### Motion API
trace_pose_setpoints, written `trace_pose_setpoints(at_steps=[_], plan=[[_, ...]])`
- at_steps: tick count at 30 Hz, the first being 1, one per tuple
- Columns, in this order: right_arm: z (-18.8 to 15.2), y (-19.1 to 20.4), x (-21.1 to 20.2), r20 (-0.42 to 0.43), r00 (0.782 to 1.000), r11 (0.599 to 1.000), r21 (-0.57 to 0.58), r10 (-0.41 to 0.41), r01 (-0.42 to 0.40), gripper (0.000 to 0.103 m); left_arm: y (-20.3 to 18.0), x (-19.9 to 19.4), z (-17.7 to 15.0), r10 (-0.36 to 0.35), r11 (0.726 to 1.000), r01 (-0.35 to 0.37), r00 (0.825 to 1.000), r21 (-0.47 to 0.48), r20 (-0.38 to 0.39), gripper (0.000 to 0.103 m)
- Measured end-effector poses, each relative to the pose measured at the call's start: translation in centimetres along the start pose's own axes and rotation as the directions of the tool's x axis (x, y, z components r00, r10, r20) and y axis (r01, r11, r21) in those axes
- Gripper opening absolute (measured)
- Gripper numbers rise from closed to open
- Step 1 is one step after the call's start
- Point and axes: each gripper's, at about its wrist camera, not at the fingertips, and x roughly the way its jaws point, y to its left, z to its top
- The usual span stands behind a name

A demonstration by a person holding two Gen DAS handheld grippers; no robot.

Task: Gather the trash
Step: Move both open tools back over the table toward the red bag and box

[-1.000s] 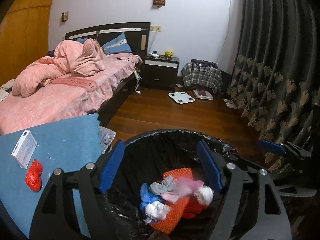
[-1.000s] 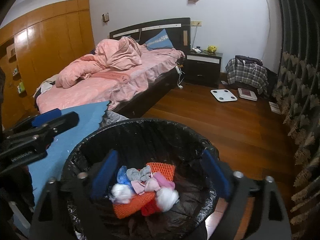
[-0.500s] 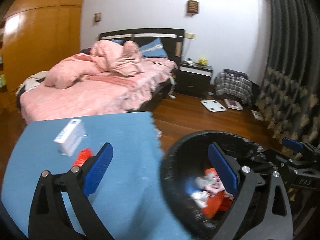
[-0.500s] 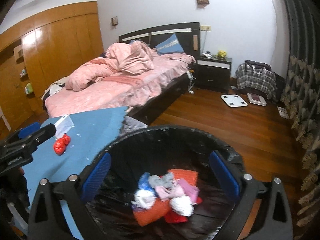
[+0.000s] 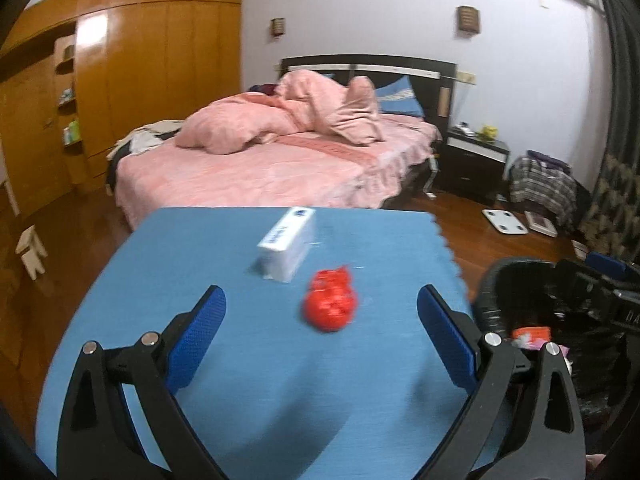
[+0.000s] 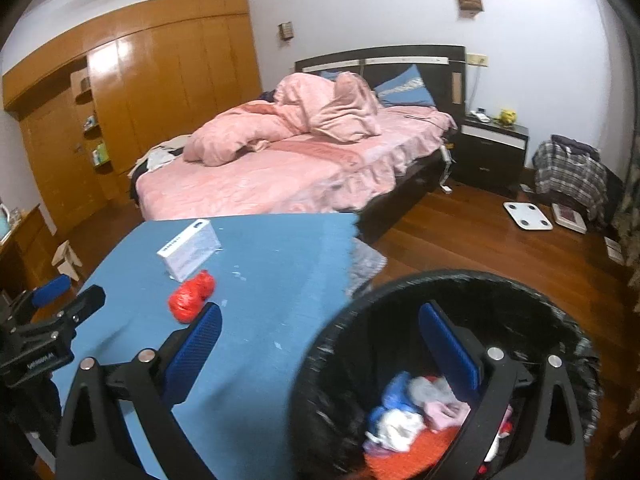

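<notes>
A crumpled red wrapper [image 5: 331, 300] lies on the blue table [image 5: 224, 248], with a white box [image 5: 287, 243] just behind it. My left gripper [image 5: 320, 320] is open above the table, and the red wrapper sits between and just beyond its blue pads [image 5: 200, 332], untouched. In the right wrist view the red wrapper [image 6: 191, 296] and white box [image 6: 189, 249] lie to the left. My right gripper [image 6: 320, 344] is open and empty, straddling the rim of the black-lined bin [image 6: 332, 344], which holds several bits of coloured trash [image 6: 404, 412].
The bin [image 5: 496, 280] stands off the table's right edge on the wooden floor [image 6: 460, 248]. A bed with pink bedding [image 5: 280, 160] lies behind the table. A wooden wardrobe [image 5: 120, 80] fills the left wall, and a small stool [image 5: 32, 252] stands on the left.
Both grippers have swung left, away from above the bin toward the table. The left one now faces the red wrapper and white box; its jaws stand wider than a second ago.
</notes>
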Motion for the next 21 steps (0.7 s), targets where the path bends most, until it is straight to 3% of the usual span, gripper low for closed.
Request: trace_pose_setpoints(at_steps=[8, 21], plan=[[0.4, 5.3, 3.8, -0.026, 0.999, 0.998, -0.054, 0.044, -0.045, 0.097, 5.6, 1.5, -0.7, 0.080, 0.996, -0.081, 0.996, -0.032, -0.025, 0.094], [-0.6, 12.1, 10.8, -0.088, 0.993, 0.991, -0.102, 0.080, -0.089, 0.097, 10.6, 5.2, -1.9, 0.115, 0.991, -0.119, 0.991, -0.054, -0.071, 0.094]])
